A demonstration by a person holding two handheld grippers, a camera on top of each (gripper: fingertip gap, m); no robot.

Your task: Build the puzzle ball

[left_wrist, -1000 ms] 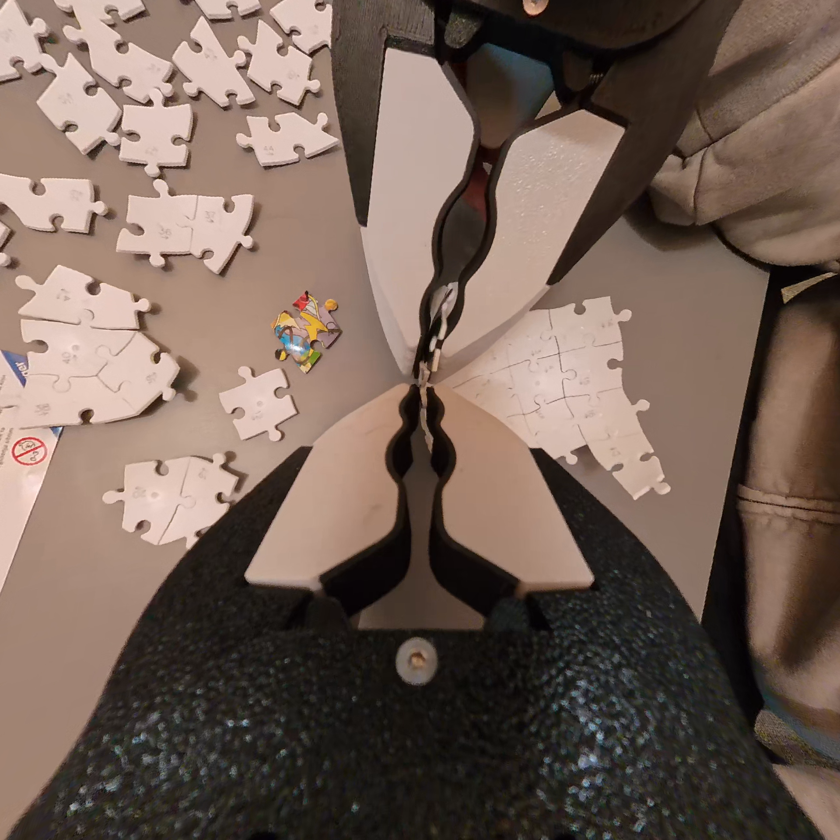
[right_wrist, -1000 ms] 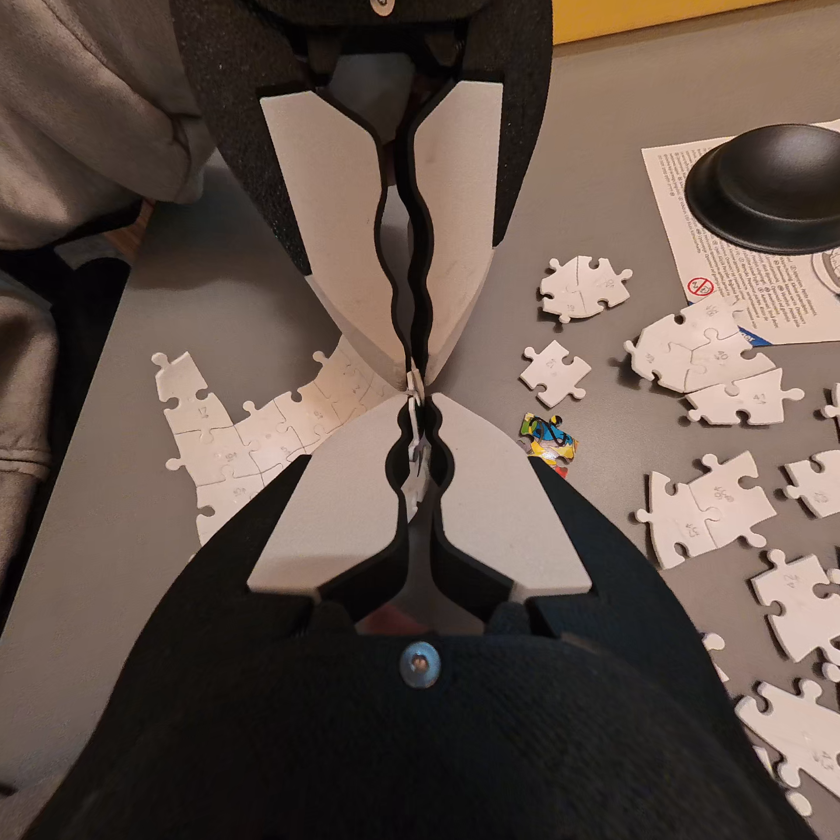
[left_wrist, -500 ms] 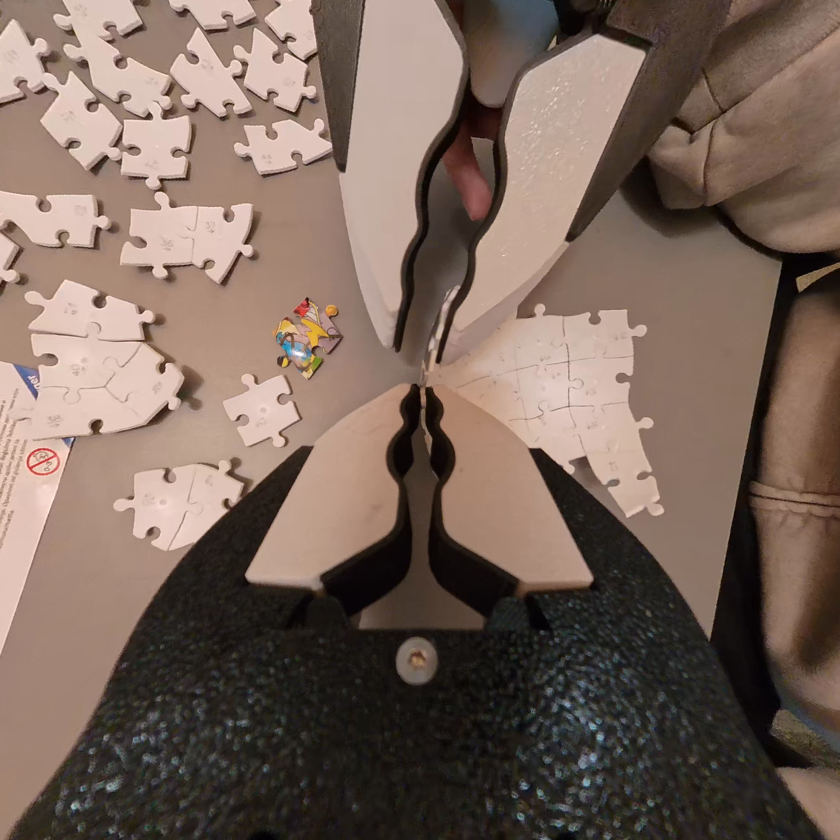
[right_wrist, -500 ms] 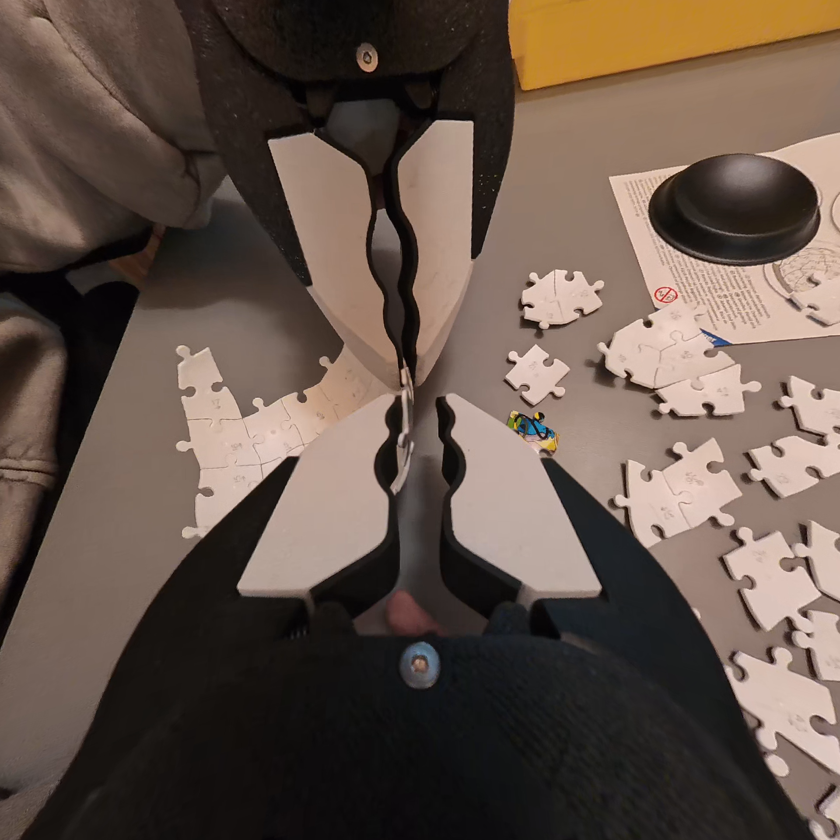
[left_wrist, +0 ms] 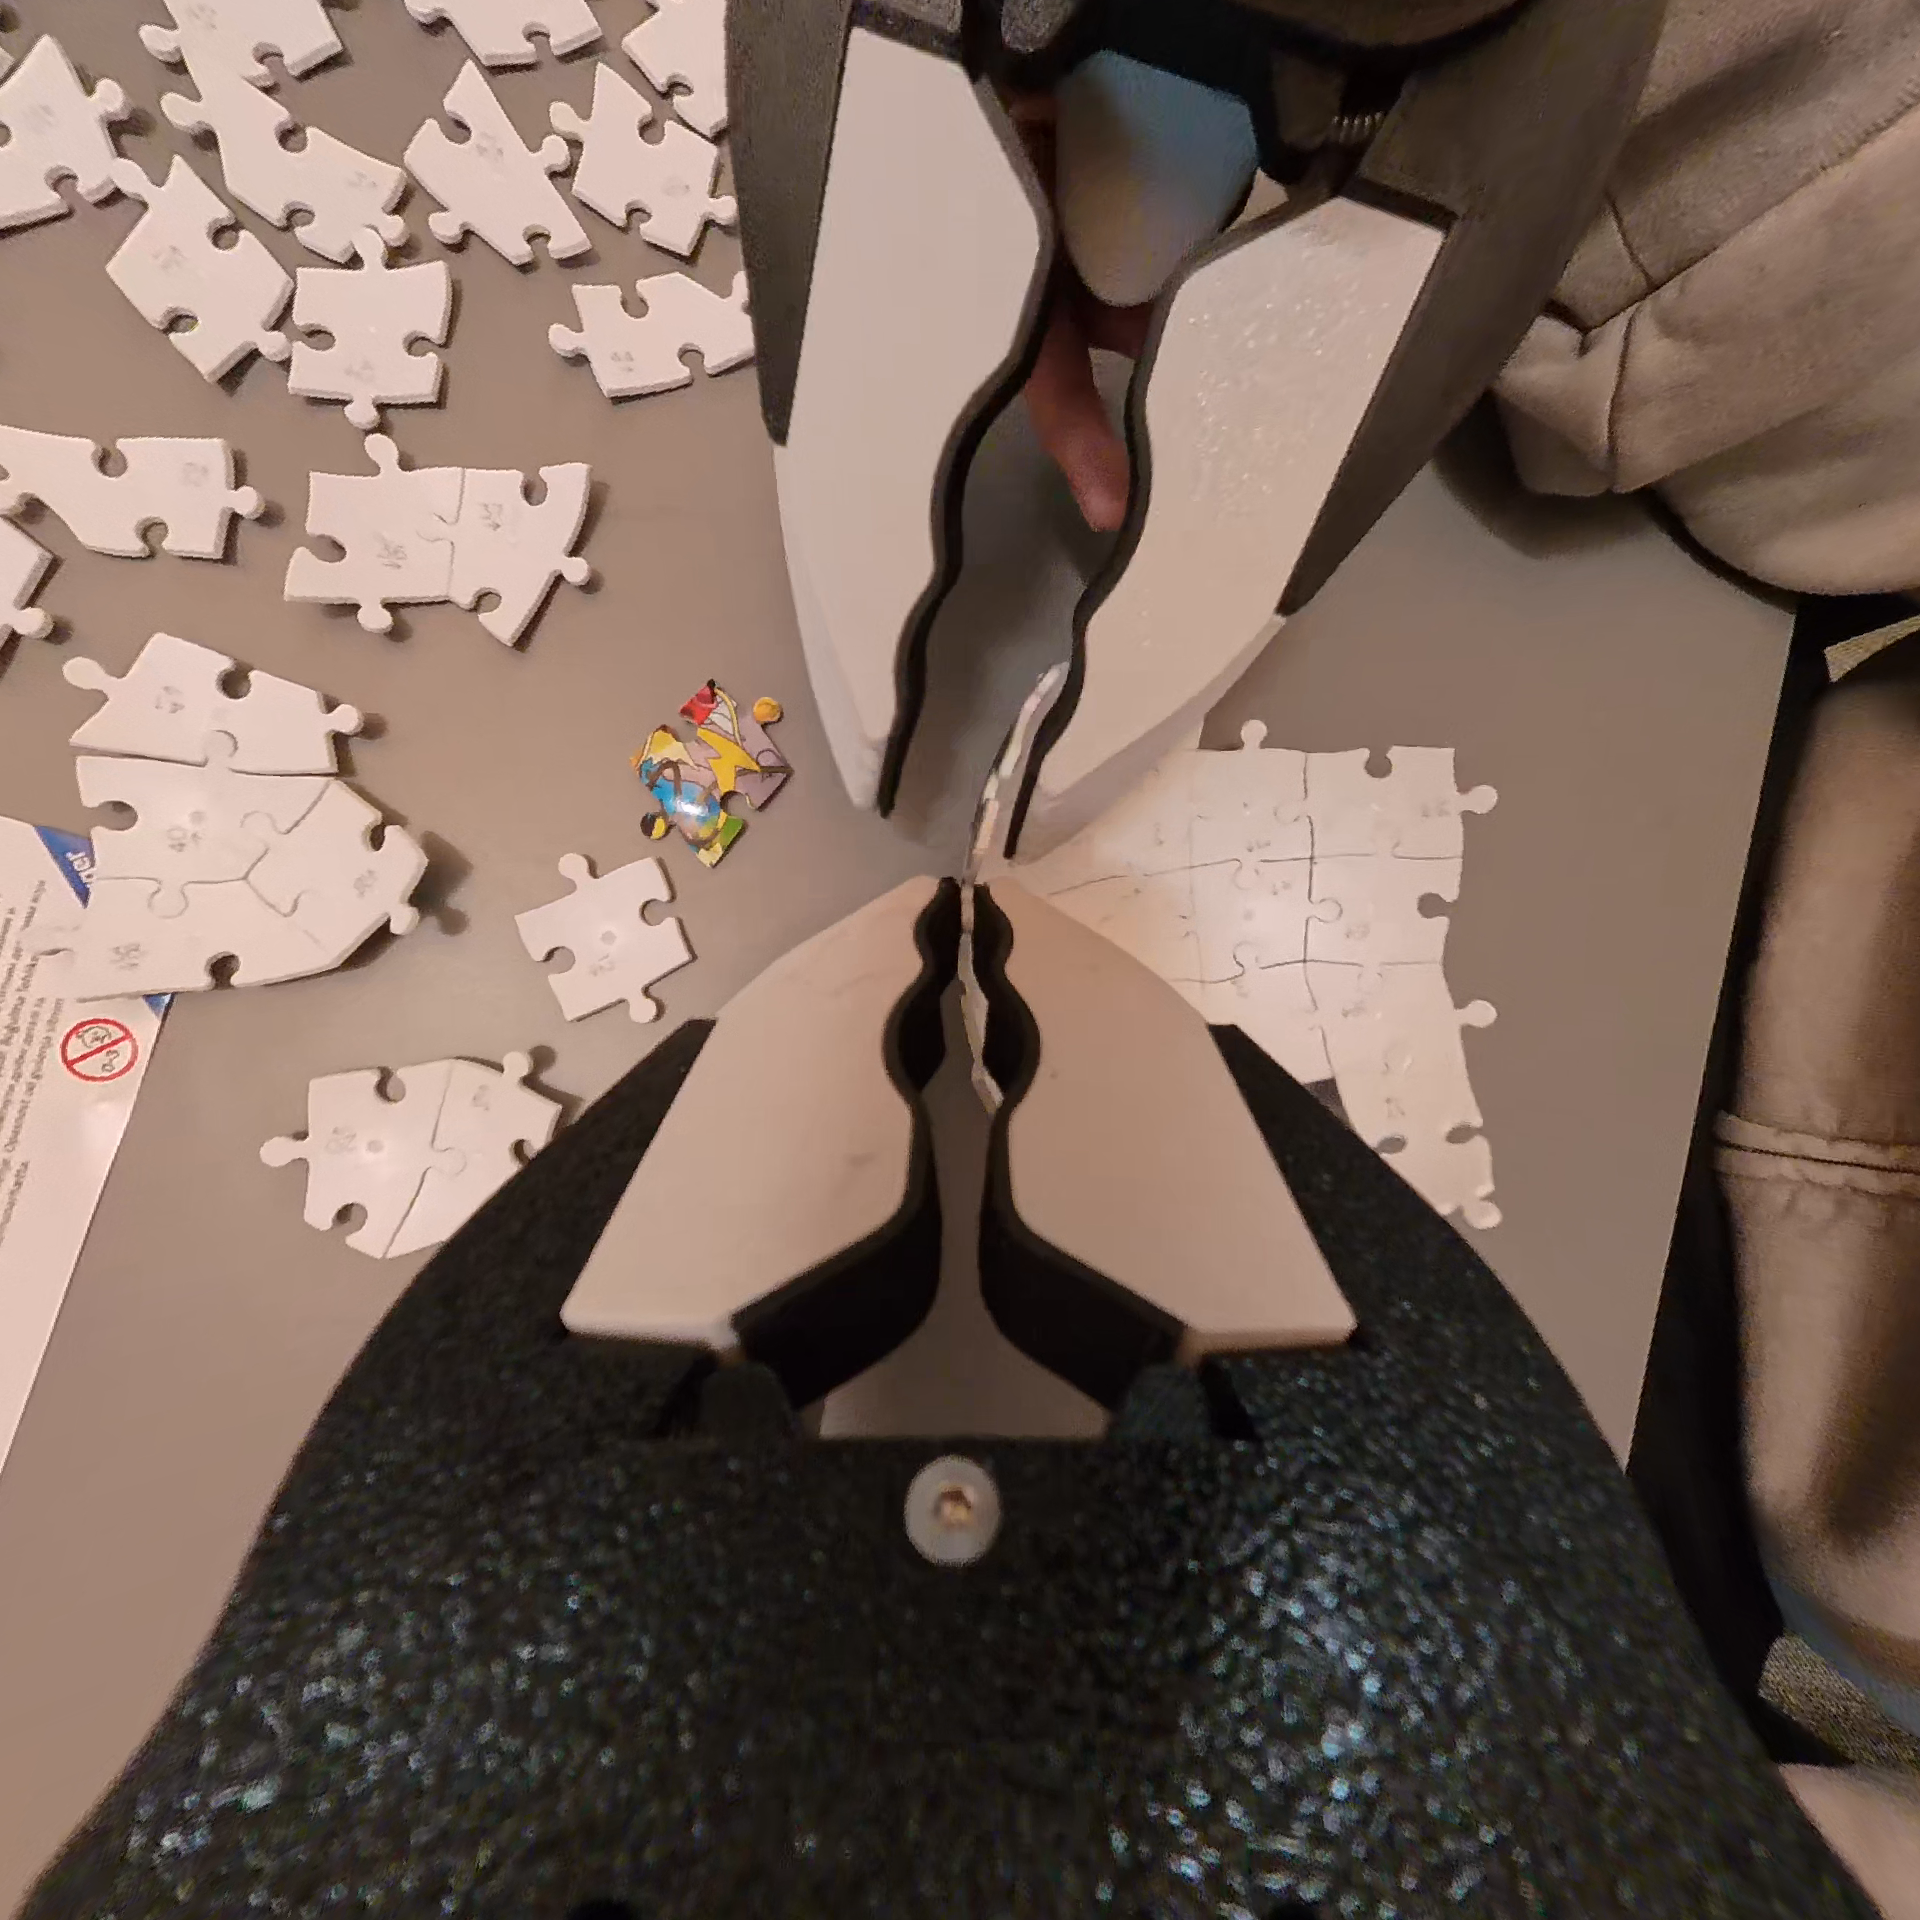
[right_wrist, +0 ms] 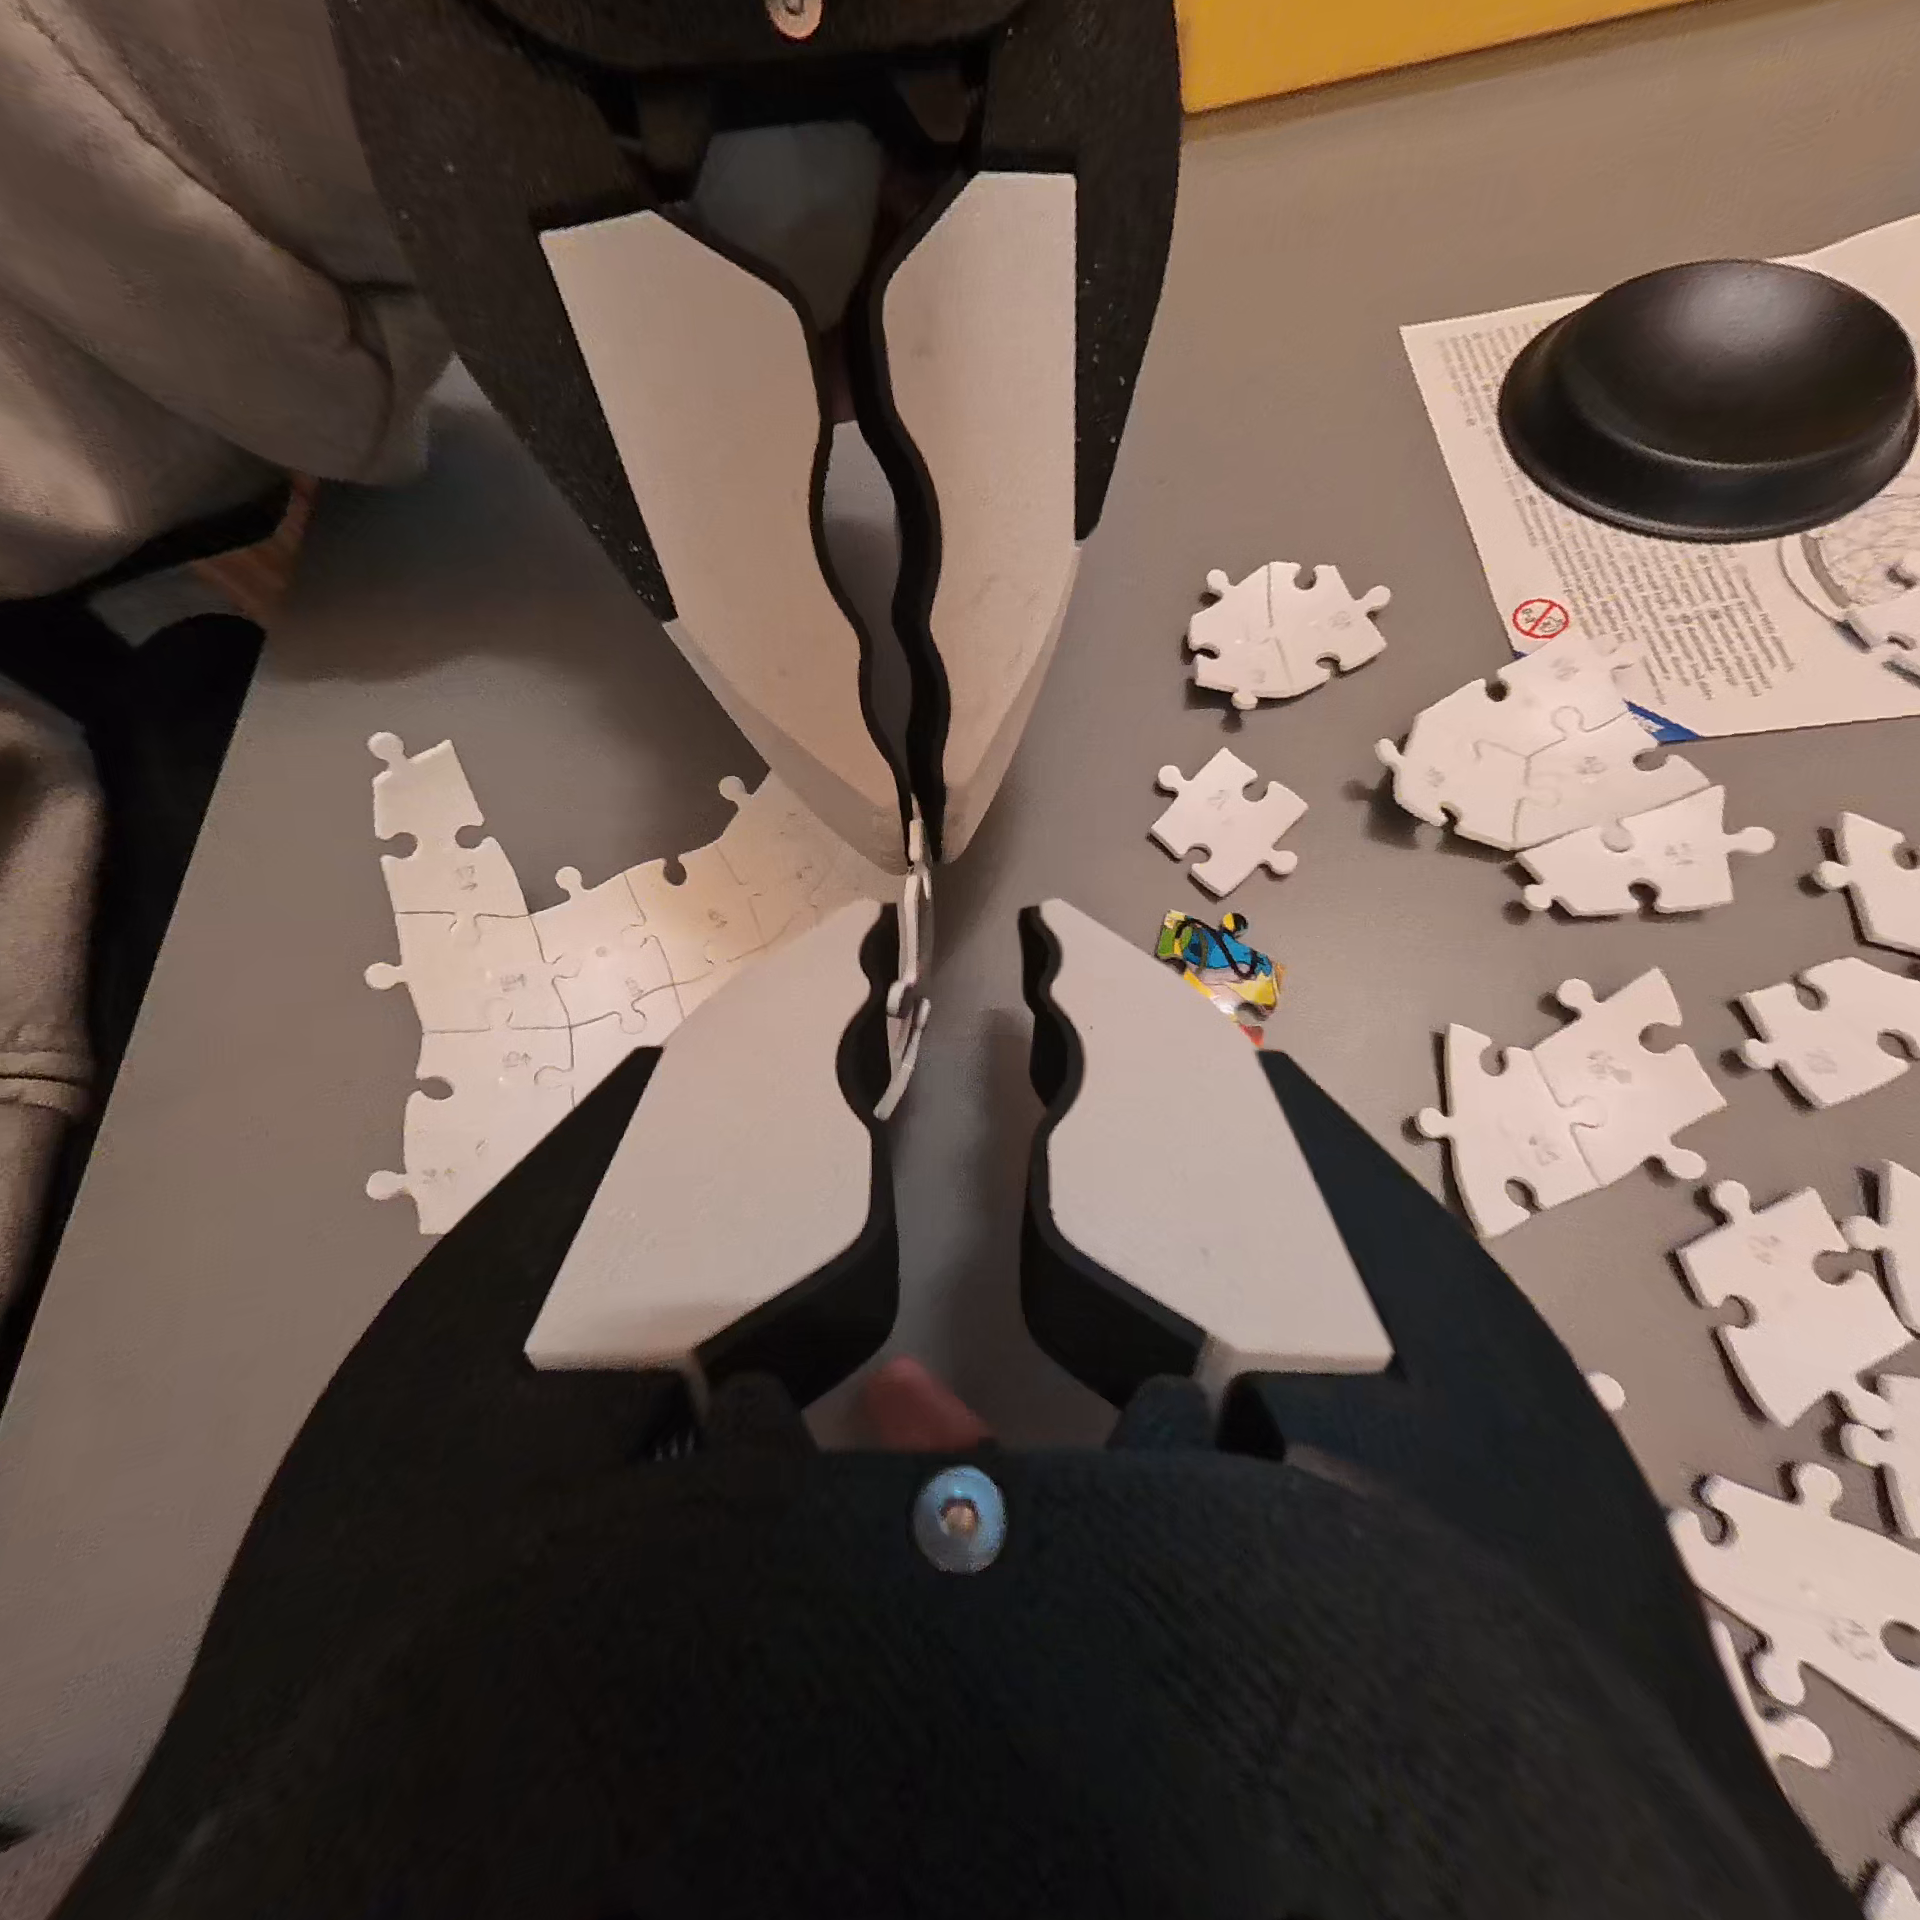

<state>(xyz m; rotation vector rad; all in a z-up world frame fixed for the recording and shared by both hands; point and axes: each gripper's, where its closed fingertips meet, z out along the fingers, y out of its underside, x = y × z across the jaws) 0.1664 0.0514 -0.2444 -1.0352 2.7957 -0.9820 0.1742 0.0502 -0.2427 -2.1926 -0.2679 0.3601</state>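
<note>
I am pinching a thin white curved puzzle piece (left_wrist: 971, 992) edge-on in my left gripper (left_wrist: 964, 902), jaws pressed together on it, above the grey surface (left_wrist: 1558, 790). My right gripper (right_wrist: 956, 925) is facing it tip to tip with its fingers spread; a second white piece (right_wrist: 906, 997), joined to the first, is lying against its left finger only, so nothing is clamping it there. I judge the step to be seating this joint. To do it well I am aiming to hold the left grip firm and level, re-close the right on the free piece close to the tab, and press straight along the seam without twisting. The assembled white curved panel (left_wrist: 1340, 935) is lying just beneath, near the surface's edge by the person's grey sleeve (left_wrist: 1714, 343); loose white pieces (left_wrist: 364, 343) and one colourful face-up piece (left_wrist: 712, 774) are lying well apart toward the far side.
</note>
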